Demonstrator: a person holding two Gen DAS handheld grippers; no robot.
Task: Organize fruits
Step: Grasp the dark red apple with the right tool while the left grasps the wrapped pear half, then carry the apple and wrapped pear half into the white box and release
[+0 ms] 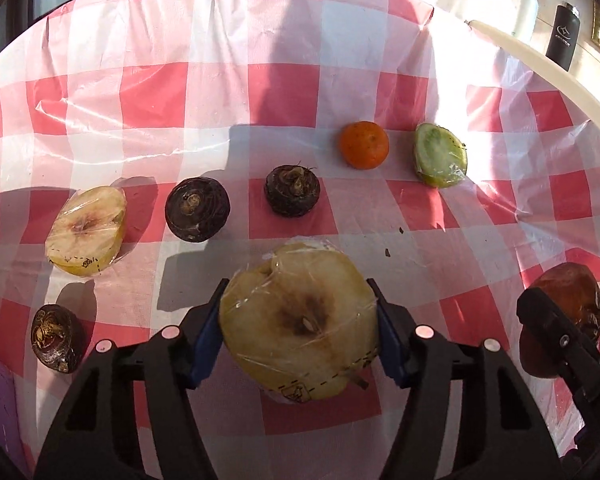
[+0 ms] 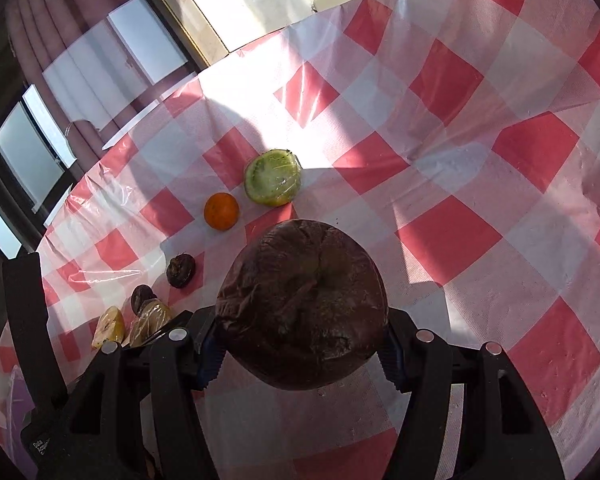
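Observation:
My left gripper (image 1: 300, 320) is shut on a plastic-wrapped yellow apple half (image 1: 300, 324), cut face up, just above the checked cloth. My right gripper (image 2: 302, 340) is shut on a wrapped dark red-brown fruit half (image 2: 302, 304); that fruit also shows at the right of the left wrist view (image 1: 572, 300). On the cloth lie another wrapped yellow half (image 1: 86, 236), three dark water chestnuts (image 1: 197, 209) (image 1: 292, 190) (image 1: 56, 338), an orange tangerine (image 1: 364, 145) and a wrapped green half (image 1: 440, 155). The tangerine (image 2: 221, 211) and green half (image 2: 273, 178) also show in the right wrist view.
The table is covered by a red-and-white checked plastic cloth (image 1: 284, 92) whose far edge drops off. A black bottle (image 1: 562, 36) and a white bottle (image 1: 526, 12) stand beyond the table at the far right. Windows and curtains (image 2: 80, 72) lie past the left edge.

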